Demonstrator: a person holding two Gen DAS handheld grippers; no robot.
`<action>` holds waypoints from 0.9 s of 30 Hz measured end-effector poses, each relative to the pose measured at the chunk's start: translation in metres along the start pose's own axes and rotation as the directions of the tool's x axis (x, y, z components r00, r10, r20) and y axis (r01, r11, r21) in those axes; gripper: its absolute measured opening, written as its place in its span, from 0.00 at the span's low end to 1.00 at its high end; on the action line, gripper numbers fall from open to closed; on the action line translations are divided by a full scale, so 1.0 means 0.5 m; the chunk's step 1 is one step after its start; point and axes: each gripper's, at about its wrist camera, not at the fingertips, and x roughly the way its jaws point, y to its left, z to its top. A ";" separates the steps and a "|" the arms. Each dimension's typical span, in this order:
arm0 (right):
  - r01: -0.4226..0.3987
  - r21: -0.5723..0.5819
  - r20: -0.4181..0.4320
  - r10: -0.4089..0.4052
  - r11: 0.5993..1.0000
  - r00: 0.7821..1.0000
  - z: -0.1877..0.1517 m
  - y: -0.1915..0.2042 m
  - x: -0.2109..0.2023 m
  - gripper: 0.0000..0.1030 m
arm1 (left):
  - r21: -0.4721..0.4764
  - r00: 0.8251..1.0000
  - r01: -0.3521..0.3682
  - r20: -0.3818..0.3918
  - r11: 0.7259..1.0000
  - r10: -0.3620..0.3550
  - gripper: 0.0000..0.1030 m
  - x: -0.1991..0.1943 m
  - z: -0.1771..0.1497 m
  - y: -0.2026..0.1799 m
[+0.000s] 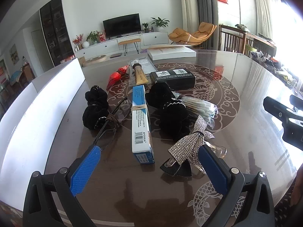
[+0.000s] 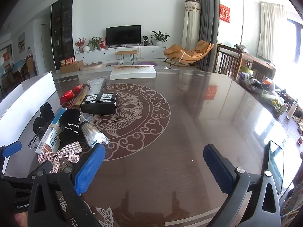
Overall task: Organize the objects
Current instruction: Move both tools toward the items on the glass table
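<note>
Nothing is held yet, so this looks like the opening of the sort: choosing a first item from the heap on the table (image 1: 246,98) and reaching for it. Far left stands a white bin (image 1: 37,104), likely the place things go, though that is a guess. Just beside it lie two black scrunchies (image 1: 95,109) and glasses (image 1: 111,124), one arm of which runs under the tip of the left finger. The left gripper (image 1: 149,149) hangs low over the near end of the heap with its jaws wide apart, and the blue box (image 1: 141,124), bound by a rubber band, lies lengthwise right between them. It seems the natural first pick: the next move would be to drop, square up across the narrow sides and close. Crowding is the trouble, since the glasses sit close on one side and the sparkly bow (image 1: 191,141) on a clear clip touches the right finger on the other; either could be pinched or dragged along. Behind are a red wrapper (image 1: 117,75), a tan tube (image 1: 140,75), a black box (image 1: 174,77), a black velvet pouch (image 1: 166,106) and a bundle of swabs (image 1: 200,107). Further right, the right gripper (image 2: 154,156) hovers over bare table, jaws apart too, holding nothing, well clear of the heap. A phone (image 2: 275,162) lies near its right finger.
</note>
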 end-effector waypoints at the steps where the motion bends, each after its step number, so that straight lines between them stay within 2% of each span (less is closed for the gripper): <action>1: -0.001 0.000 0.000 0.001 1.000 1.000 0.000 0.000 0.000 1.00 | 0.001 1.000 0.004 -0.001 1.000 -0.004 1.00 0.000 0.000 0.000; 14: -0.005 -0.001 -0.012 0.005 1.000 1.000 -0.003 0.003 0.006 1.00 | 0.002 1.000 0.022 0.003 1.000 -0.022 1.00 -0.022 0.000 0.001; 20: -0.009 0.006 -0.018 0.009 1.000 1.000 -0.003 0.001 0.010 1.00 | 0.030 1.000 0.014 0.014 0.999 -0.014 1.00 -0.047 -0.017 0.015; 27: -0.011 0.005 -0.024 0.012 1.000 1.000 -0.004 0.002 0.011 1.00 | 0.032 1.000 0.009 -0.015 0.999 -0.009 1.00 -0.053 -0.044 0.037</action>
